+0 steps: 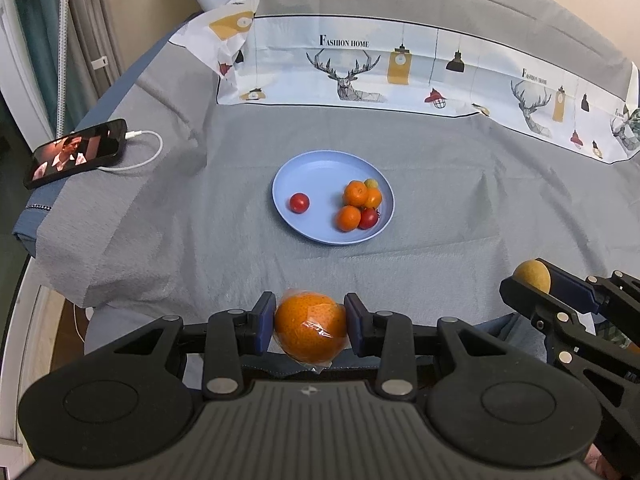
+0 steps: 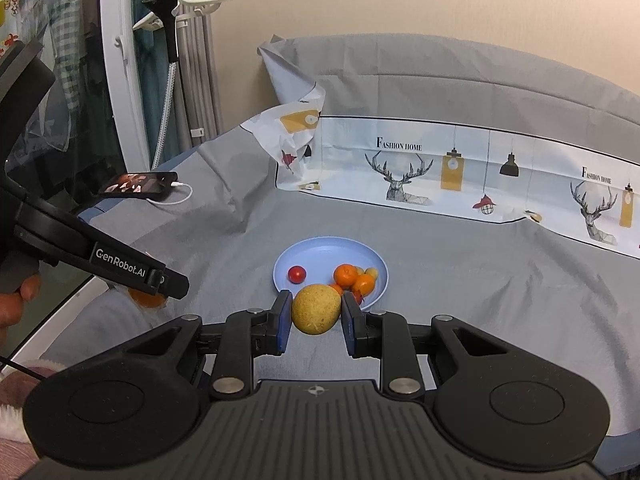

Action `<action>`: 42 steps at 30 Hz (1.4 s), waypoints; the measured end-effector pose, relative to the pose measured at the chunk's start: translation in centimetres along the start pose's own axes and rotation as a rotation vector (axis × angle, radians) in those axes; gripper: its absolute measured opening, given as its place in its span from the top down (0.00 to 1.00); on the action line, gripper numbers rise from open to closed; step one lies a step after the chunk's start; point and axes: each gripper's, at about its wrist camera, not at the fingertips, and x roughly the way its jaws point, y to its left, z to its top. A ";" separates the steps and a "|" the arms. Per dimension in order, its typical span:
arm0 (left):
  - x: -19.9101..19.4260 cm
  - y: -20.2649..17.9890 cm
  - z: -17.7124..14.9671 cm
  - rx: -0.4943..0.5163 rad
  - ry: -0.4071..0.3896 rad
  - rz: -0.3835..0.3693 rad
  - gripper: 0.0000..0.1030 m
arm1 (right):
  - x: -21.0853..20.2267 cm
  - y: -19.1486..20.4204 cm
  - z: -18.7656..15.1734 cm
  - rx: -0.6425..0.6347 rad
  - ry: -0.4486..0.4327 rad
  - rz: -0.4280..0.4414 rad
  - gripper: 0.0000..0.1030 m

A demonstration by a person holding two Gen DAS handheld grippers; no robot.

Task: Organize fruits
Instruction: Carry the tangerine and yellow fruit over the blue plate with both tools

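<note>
A blue plate (image 1: 312, 172) sits mid-table on the grey cloth and holds small oranges (image 1: 355, 193), a red tomato (image 1: 299, 203), another red fruit (image 1: 369, 218) and a small yellowish one. My left gripper (image 1: 310, 322) is shut on a large plastic-wrapped orange (image 1: 310, 326), held near the table's front edge, short of the plate. My right gripper (image 2: 316, 314) is shut on a yellow-brown round fruit (image 2: 316, 309), just in front of the plate (image 2: 320, 250). The right gripper also shows at the right in the left wrist view (image 1: 532, 280).
A phone (image 1: 76, 152) on a white cable lies at the table's left edge. A printed cloth (image 1: 400, 68) with deer runs along the back. A clothes steamer (image 2: 170, 40) stands off to the left by the curtain.
</note>
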 end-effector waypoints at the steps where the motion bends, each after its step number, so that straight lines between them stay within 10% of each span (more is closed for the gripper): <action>1: 0.2 0.1 0.1 -0.001 0.003 0.000 0.60 | 0.1 0.1 -0.1 0.000 0.003 -0.001 0.74; 21: 6.6 0.8 3.7 -0.016 0.113 -0.014 0.60 | 6.1 -1.5 0.6 0.018 0.133 -0.010 0.74; 42: 22.2 0.8 14.7 0.003 0.188 0.002 0.60 | 24.1 -5.1 3.9 0.012 0.245 0.006 0.74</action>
